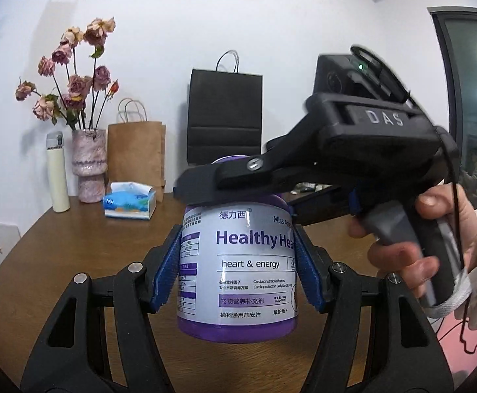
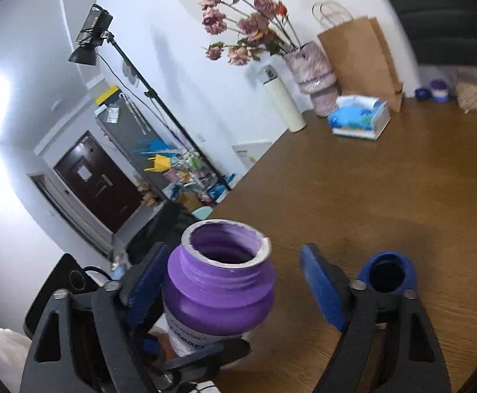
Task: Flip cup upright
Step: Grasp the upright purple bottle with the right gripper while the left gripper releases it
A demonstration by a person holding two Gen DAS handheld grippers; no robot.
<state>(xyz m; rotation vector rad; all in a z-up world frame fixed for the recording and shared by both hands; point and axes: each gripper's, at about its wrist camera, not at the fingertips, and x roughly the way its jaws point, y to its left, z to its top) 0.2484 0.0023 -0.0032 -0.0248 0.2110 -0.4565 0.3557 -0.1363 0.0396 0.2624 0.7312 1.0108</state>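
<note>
The cup is a purple jar with a white "Healthy Heart" label. It stands upright with its open mouth on top, seen in the right wrist view. My left gripper is shut on the jar's body, blue pads on both sides. My right gripper is open around the jar's neck, its left pad close to the jar and its right pad well apart. In the left wrist view the right gripper reaches across the jar's top.
The brown wooden table carries a tissue box, a pink vase of dried flowers, a cream thermos and paper bags at the back. A small blue cup sits right of my right gripper.
</note>
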